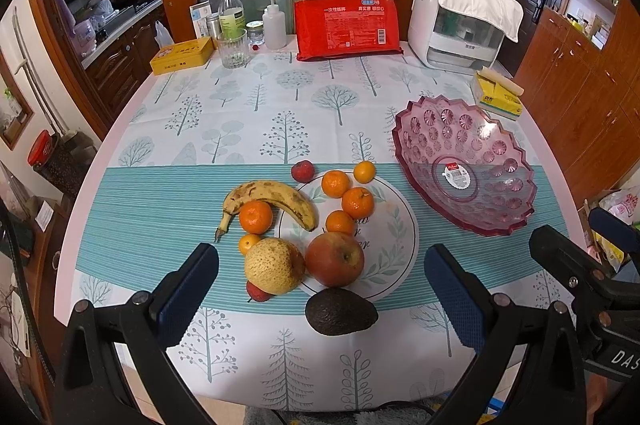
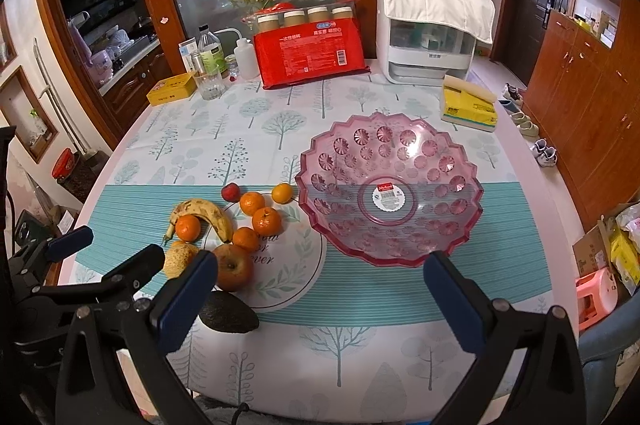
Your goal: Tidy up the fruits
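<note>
A pile of fruit lies on the tablecloth: a spotted banana (image 1: 272, 199), several tangerines (image 1: 357, 202), a yellow pear (image 1: 274, 266), a red apple (image 1: 335, 259), a dark avocado (image 1: 340, 312) and two small red fruits (image 1: 302, 171). An empty pink glass bowl (image 1: 492, 201) stands to the right of the fruit; it also shows in the right wrist view (image 2: 320, 193). My left gripper (image 1: 320, 289) is open, hovering just before the pear, apple and avocado. My right gripper (image 2: 320, 289) is open and empty, in front of the bowl, with the apple (image 2: 234, 267) and avocado (image 2: 230, 317) at its left finger.
At the table's far edge stand a yellow tin (image 1: 182, 55), a glass (image 1: 233, 48), bottles (image 1: 231, 13), a red package (image 1: 347, 25) and a white appliance (image 1: 460, 21). A yellow tissue pack (image 1: 498, 93) lies behind the bowl. Wooden cabinets (image 2: 580, 97) line the right.
</note>
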`<action>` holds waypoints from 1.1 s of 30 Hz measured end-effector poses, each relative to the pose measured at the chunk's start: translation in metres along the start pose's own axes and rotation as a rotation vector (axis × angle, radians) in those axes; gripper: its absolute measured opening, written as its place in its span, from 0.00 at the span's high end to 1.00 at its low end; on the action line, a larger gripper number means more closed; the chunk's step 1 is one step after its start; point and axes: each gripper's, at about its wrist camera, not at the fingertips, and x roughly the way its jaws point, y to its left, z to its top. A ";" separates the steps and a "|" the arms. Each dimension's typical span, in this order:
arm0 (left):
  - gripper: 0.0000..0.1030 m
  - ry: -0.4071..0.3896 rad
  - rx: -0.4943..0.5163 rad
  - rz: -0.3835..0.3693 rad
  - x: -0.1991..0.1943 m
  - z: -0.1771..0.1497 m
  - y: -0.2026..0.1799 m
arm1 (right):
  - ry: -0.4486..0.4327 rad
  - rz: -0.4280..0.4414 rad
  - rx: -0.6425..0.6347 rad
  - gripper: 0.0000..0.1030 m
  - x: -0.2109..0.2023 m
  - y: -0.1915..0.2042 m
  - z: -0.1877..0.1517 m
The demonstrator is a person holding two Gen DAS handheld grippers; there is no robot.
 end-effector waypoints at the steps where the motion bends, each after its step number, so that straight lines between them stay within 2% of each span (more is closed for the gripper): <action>1: 0.01 0.001 0.000 -0.001 0.000 0.000 0.000 | -0.001 0.000 -0.001 0.00 0.000 0.000 0.000; 33: 0.01 -0.003 0.000 0.004 -0.003 -0.004 0.004 | 0.003 0.001 0.006 0.00 0.000 0.000 -0.003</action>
